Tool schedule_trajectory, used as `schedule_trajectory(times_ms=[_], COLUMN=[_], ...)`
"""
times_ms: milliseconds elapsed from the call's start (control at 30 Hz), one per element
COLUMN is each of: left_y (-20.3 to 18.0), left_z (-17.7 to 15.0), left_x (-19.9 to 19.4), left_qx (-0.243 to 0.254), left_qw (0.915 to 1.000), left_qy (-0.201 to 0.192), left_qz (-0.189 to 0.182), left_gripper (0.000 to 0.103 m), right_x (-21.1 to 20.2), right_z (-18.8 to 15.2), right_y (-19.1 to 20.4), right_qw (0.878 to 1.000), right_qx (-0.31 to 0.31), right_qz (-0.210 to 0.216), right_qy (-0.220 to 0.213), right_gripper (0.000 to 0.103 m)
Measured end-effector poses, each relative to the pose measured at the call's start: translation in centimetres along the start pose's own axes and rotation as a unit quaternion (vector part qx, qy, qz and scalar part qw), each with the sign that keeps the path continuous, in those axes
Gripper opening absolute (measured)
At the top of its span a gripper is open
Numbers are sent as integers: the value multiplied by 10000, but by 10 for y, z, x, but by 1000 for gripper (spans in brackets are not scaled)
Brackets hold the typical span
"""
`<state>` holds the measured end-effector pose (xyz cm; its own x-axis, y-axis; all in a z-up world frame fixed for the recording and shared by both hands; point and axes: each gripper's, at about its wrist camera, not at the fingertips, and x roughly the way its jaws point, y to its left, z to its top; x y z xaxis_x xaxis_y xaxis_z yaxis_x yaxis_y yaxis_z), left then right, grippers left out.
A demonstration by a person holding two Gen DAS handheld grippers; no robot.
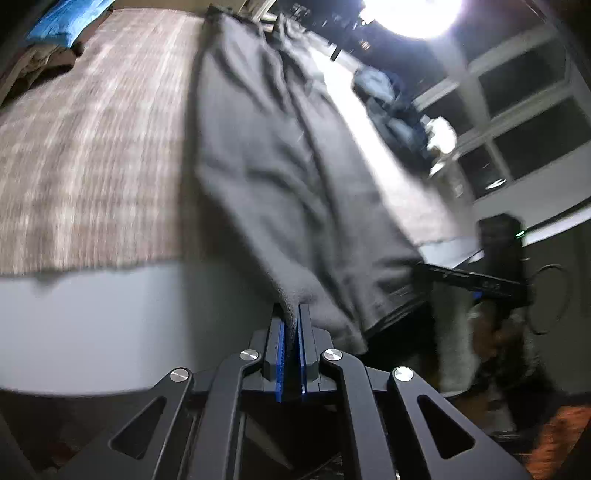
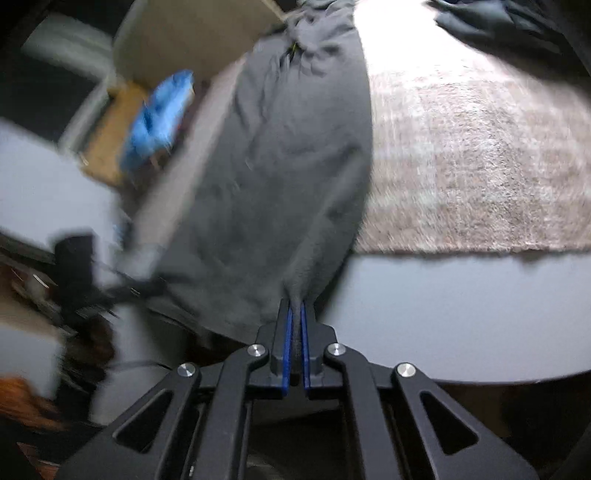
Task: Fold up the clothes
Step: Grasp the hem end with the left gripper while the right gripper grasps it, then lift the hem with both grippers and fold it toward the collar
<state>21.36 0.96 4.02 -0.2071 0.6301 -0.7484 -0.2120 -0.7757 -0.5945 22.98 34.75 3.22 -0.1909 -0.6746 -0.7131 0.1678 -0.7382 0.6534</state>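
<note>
A dark grey garment point(image 1: 280, 162) stretches from the bed toward me, lifted off the near edge. My left gripper point(image 1: 290, 317) is shut on one near corner of it. In the right wrist view the same grey garment point(image 2: 280, 155) hangs from the bed to my right gripper point(image 2: 296, 314), which is shut on its other near corner. The right gripper also shows in the left wrist view point(image 1: 476, 280) at the right, blurred. Both frames are motion-blurred.
The bed has a brown plaid blanket point(image 1: 92, 147) over a white mattress side point(image 1: 92, 325). A blue cloth point(image 1: 66, 22) lies at its far corner and shows in the right wrist view point(image 2: 159, 118). More dark clothes point(image 1: 391, 110) are piled at the far right. A bright lamp point(image 1: 410, 14) glares above.
</note>
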Motion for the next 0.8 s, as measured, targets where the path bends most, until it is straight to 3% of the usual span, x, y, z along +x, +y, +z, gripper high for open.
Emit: schedule_trajectory(times_ms=[133,200,333,400,467,567,633,700,800], left_y=[-4,-5,6,22,42,50,48,43,36], left_z=[47,78,141,164,183,191,188,182,175], left_x=[-18,-19,-3,19,42,35,17,6,2], left_qx=[-148,-10,53,-87,-420,-611,-482,-151,384], left_qw=[9992,9991,9984,9980,9956,9947,9950,9950,9931], left_qy=[-283,-398,-543,-370,-49,-162,-401,-567,-695], left_qz=[-242,-147,153,502,833,809,780,813,861], left_gripper=[5,5,6,9,15,28,45,46,46], right_x=[-15,-18,4,29,34,35,35,33,34], right_z=[45,71,137,170,184,199,209,214,208], right_y=[-3,-5,-14,-26,-33,-44,-51,-53,-35], right_qw=[9970,9947,9957,9981,9988,9993,9994,9997,9984], right_qx=[321,410,345,306,312,338,354,226,-486], right_qz=[643,853,767,528,367,164,29,-121,-276], right_qy=[-285,-398,-379,-130,-64,-27,-2,-18,-32], right_gripper=[4,4,4,6,22,29,43,44,44])
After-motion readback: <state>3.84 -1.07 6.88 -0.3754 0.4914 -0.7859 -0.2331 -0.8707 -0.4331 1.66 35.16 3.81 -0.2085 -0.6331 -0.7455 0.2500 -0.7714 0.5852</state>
